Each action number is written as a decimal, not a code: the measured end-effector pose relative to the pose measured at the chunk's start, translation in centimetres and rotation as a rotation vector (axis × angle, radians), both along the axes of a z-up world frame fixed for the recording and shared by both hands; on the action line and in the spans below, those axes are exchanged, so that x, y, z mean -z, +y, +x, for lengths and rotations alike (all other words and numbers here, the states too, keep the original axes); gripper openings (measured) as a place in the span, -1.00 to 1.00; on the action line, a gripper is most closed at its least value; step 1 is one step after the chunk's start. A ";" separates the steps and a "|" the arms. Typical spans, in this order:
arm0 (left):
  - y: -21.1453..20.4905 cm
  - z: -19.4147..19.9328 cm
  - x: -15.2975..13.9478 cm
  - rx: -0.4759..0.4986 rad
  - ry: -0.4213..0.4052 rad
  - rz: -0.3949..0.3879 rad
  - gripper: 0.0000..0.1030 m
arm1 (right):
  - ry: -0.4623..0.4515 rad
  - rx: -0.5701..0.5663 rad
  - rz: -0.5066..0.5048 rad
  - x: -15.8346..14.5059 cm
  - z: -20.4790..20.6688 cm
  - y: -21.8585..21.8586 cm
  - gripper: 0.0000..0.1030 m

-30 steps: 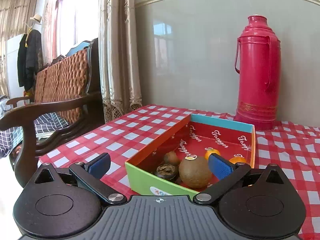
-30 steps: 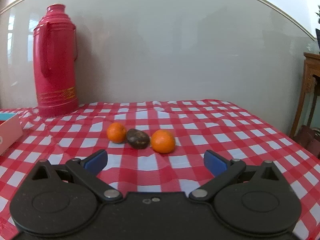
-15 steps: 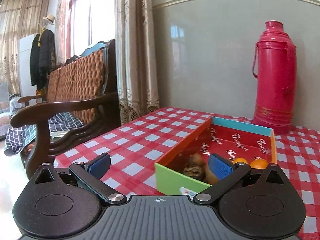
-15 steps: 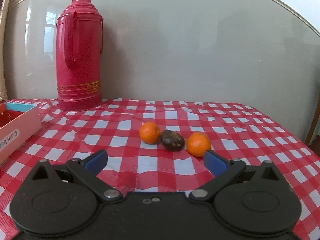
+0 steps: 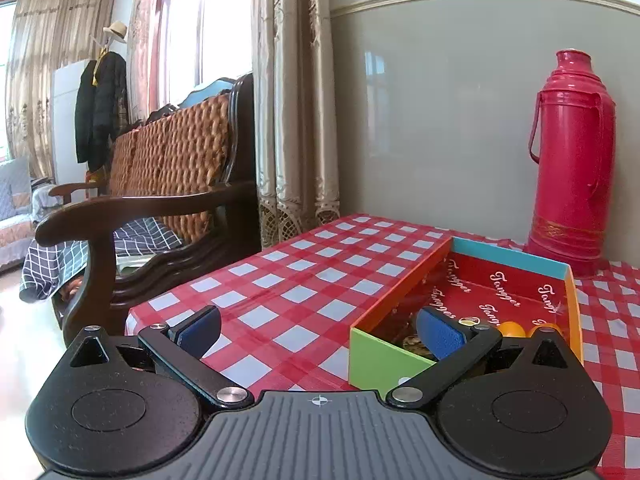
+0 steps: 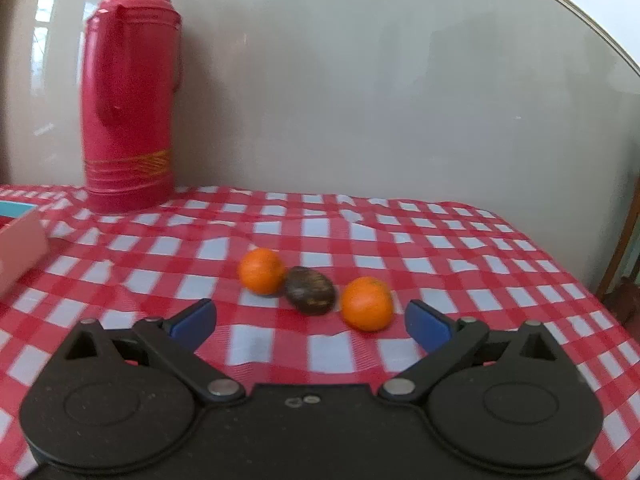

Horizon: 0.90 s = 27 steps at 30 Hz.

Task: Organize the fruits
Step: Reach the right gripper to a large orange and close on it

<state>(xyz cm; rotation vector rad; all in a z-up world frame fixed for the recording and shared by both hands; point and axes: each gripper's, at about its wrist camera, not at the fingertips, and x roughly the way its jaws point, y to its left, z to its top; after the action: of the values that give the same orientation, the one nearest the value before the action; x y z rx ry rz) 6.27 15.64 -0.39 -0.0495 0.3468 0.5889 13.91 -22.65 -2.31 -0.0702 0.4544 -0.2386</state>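
In the right wrist view two oranges (image 6: 261, 271) (image 6: 367, 303) lie on the checked tablecloth with a dark brown fruit (image 6: 311, 290) between them. My right gripper (image 6: 310, 322) is open and empty, just short of them. In the left wrist view a coloured cardboard box (image 5: 384, 356) with a red inside holds small oranges (image 5: 511, 329) and a brown fruit (image 5: 416, 343), mostly hidden behind my right fingertip (image 5: 438, 336). My left gripper (image 5: 318, 330) is open and empty, low at the box's near left corner.
A tall red thermos (image 5: 570, 164) stands at the wall behind the box; it also shows in the right wrist view (image 6: 127, 92). A wooden wicker-backed bench (image 5: 160, 184) stands off the table's left edge. The box's corner (image 6: 20, 248) shows at far left.
My left gripper has drawn back and swung left, so the box sits further right and its fruits are hidden. My right gripper has closed in on the loose fruits, which now lie centred between its fingers.
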 end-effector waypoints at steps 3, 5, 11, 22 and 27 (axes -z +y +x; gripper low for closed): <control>0.0 0.1 0.1 -0.002 0.003 -0.002 1.00 | 0.018 0.018 0.006 0.1 0.9 -1.3 0.80; 0.0 0.1 0.0 0.001 0.004 0.001 1.00 | 0.026 0.025 0.017 0.1 1.3 -2.2 0.77; -0.2 0.2 0.1 0.008 0.005 0.008 1.00 | 0.055 0.039 0.092 0.3 2.4 -4.6 0.54; -0.6 0.5 0.1 0.017 0.010 0.018 1.00 | 0.111 0.052 0.099 0.9 4.0 -5.4 0.46; -0.6 0.5 0.1 0.018 0.011 0.023 1.00 | 0.142 0.045 0.118 1.2 4.8 -5.9 0.05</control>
<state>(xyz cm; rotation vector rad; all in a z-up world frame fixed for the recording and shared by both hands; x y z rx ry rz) 6.74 15.05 -0.49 -0.0213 0.3512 0.5749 18.69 -28.53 -3.54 0.0386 0.6106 -0.2511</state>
